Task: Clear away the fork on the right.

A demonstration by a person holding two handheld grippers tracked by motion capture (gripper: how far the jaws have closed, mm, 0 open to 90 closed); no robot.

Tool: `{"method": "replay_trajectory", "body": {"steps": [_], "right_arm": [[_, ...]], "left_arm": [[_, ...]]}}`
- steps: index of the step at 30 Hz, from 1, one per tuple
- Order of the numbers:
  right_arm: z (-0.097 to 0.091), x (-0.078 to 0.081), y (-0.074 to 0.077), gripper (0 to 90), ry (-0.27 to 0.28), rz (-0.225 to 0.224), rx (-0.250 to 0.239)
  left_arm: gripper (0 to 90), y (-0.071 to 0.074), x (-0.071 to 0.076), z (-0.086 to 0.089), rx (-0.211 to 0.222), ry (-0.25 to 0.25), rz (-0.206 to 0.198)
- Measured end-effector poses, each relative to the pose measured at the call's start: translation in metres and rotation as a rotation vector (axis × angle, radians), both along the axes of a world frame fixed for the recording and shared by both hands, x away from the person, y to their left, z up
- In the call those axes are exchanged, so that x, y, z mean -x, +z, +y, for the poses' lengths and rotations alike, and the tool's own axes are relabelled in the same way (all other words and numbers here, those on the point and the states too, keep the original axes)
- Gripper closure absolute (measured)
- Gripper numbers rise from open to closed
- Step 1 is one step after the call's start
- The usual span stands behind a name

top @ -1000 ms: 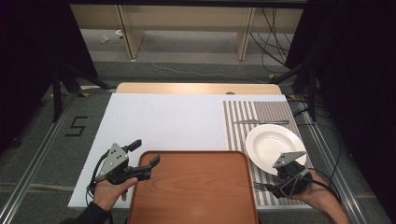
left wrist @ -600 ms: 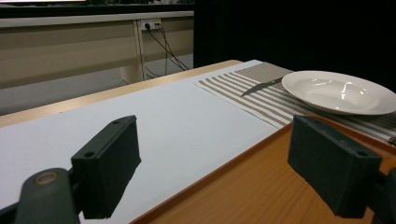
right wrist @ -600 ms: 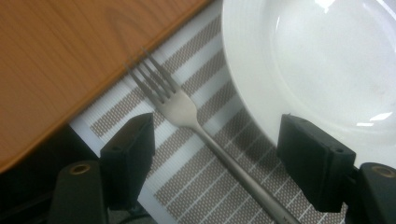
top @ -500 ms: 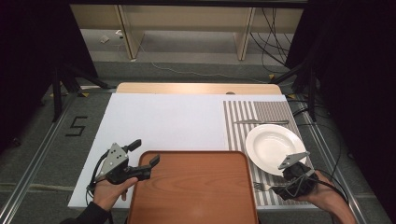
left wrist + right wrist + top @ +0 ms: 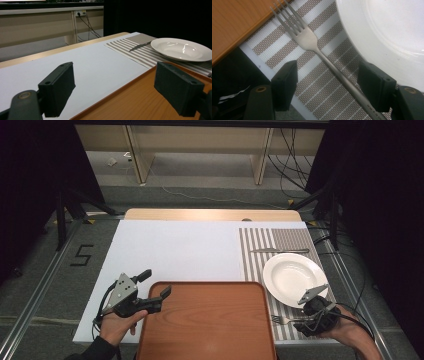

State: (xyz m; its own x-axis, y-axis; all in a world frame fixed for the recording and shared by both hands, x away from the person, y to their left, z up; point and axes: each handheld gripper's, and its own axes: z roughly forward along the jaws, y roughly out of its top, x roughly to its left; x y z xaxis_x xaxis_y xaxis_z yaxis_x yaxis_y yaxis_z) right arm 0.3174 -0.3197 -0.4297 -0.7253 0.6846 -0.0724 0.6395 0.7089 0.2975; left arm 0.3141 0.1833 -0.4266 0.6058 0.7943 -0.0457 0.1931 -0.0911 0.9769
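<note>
Your left gripper (image 5: 154,283) is black with a grey three-cornered plate on top and a black cable trailing off it. Right gripper (image 5: 298,319) is the same deal. Blocky black jaw pads have small screw holes, and you're wearing a dark left sleeve (image 5: 95,352).

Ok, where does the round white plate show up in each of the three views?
High view: the round white plate lies right of centre on the striped placemat.
Left gripper view: upper right, beyond the brown wooden tray.
Right gripper view: top right corner.
Shared landmark: the striped placemat beneath it.
</note>
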Motion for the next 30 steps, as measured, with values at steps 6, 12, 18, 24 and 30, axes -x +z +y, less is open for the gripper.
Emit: {"method": "replay_trajectory", "body": {"steps": [6, 12, 18, 24, 30], "right_arm": [[0.0, -0.003, -0.007, 39.4, 0.003, 0.018, 0.021], [-0.001, -0.006, -0.014, 44.8, -0.002, 0.03, 0.03], [-0.002, -0.011, -0.016, 50.0, -0.003, 0.033, 0.041], [-0.004, -0.014, -0.019, 53.4, -0.007, 0.046, 0.065], [-0.007, -0.016, -0.02, 56.9, -0.012, 0.057, 0.056]], "left_arm": [[16.2, 0.0, 0.0, 0.0, -0.002, -0.002, 0.0], [16.2, 0.0, 0.0, 0.0, -0.002, -0.001, 0.0], [16.4, 0.0, 0.0, 0.0, -0.003, -0.001, 0.0], [16.4, 0.0, 0.0, 0.0, -0.003, -0.001, 0.0], [16.4, -0.001, 0.0, -0.001, -0.003, -0.002, 0.001]]}}
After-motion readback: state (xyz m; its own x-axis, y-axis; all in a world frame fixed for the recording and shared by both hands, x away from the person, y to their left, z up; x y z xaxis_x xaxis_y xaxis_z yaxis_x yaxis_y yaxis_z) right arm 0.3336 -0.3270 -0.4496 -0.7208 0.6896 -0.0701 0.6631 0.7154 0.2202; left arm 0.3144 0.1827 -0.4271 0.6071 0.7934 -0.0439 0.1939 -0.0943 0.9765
